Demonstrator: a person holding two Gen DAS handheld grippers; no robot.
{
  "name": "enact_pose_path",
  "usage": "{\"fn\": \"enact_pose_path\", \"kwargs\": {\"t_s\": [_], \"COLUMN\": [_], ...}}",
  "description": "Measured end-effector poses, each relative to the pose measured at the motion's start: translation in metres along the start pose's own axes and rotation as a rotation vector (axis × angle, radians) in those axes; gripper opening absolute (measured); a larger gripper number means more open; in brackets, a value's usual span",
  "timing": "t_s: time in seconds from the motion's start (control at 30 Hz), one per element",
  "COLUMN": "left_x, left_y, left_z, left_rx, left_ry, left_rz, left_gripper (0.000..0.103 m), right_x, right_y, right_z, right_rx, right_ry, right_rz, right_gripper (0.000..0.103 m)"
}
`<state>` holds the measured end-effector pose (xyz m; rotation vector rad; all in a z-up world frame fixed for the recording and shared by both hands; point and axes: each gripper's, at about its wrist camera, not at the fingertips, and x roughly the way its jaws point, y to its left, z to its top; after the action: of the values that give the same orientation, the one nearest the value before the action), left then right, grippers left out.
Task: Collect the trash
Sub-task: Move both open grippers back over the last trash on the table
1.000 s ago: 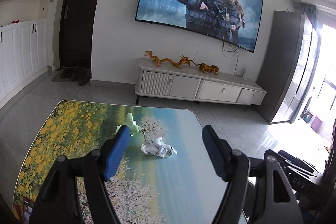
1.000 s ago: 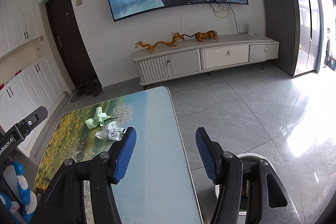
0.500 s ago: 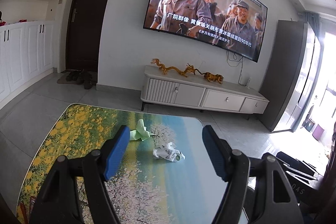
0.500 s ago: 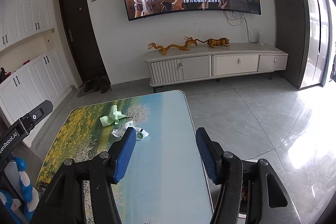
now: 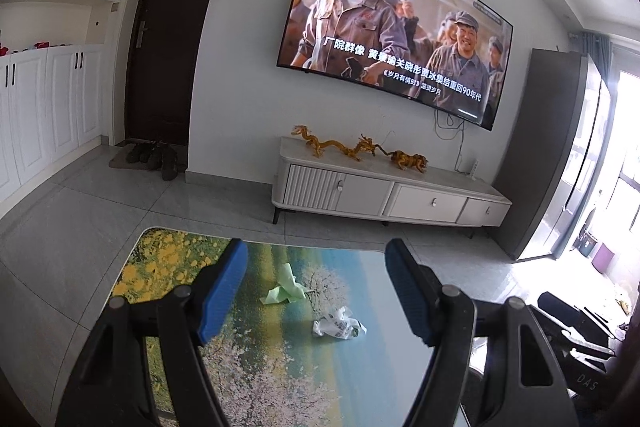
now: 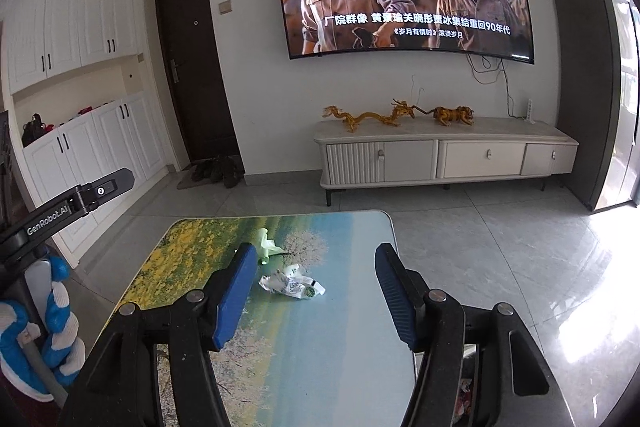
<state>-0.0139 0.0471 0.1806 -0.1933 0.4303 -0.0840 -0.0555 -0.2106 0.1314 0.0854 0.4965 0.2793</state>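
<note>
Blue-padded and holding nothing, the left gripper (image 5: 314,291) is hovering spread over the table (image 5: 360,379), the green wrapper (image 5: 285,286) and white crumpled wrapper (image 5: 338,326) lying ahead between its fingers, while the right gripper (image 6: 312,295) beside it is opening, likewise empty.

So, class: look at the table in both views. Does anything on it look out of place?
Yes. Two bits of litter lie loose on the table: a crumpled white wrapper near the middle and a scrunched green paper just beyond it. Neither gripper touches them.
</note>
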Motion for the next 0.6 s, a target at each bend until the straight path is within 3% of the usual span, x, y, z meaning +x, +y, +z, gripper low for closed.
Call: {"fn": "enact_pose_path", "kwargs": {"t_s": [0.13,0.27,0.6], "left_x": [0.008,0.041,0.204], "left_y": [0.001,0.007,0.034], "left_z": [0.021,0.026,-0.029], "left_rx": [0.048,0.070,0.032], "left_ry": [0.003,0.064,0.358], "left_rz": [0.022,0.030,0.044], "left_gripper": [0.070,0.070,0.070], "right_x": [0.000,0.017,0.143], "right_y": [0.006,0.010,0.005], "right_z": [0.017,0.023,-0.018], "right_rx": [-0.023,-0.047,-0.055], "right_ry": [-0.023,-0.016,0.177], "right_rz": [0.050,0.069,0.174], "right_gripper": [0.064,0.068,0.071]}}
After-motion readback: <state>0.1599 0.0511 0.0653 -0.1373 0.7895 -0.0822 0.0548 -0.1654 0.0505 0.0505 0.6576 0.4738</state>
